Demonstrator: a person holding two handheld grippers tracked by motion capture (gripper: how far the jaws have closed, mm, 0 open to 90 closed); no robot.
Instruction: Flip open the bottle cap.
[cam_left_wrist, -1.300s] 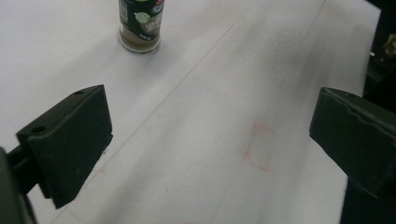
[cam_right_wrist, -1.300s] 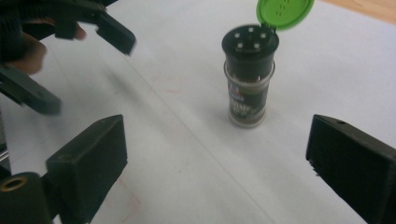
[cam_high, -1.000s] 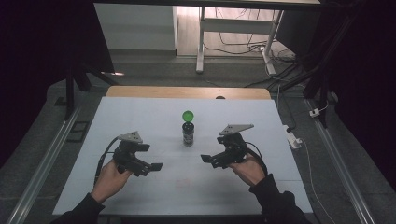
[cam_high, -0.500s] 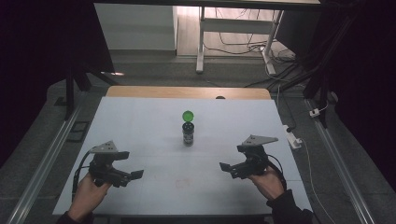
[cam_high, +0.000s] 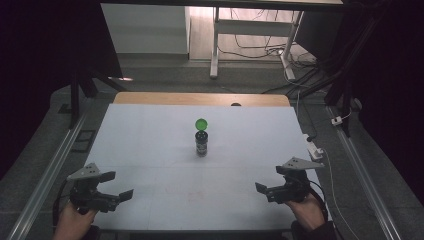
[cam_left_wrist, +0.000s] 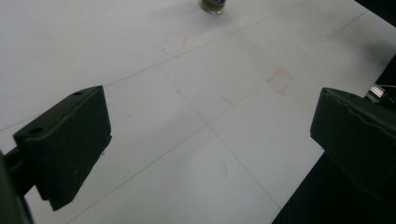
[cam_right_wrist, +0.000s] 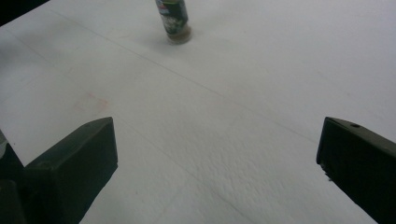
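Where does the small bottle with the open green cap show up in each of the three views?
High view: the bottle stands upright at the middle of the white table, green cap flipped up.
Left gripper view: just its base at the top edge, right of centre.
Right gripper view: its lower body at the top, left of centre.
Shared landmark: the faint crease lines across the white table.

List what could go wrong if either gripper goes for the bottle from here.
1. The bottle is narrow, stands upright alone mid-table, and its green flip lid is open; a glancing jaw could likely tip it and spill the contents.
2. The left gripper and right gripper sit at opposite near corners, jaws wide open. If both close in together, they might collide at the bottle.
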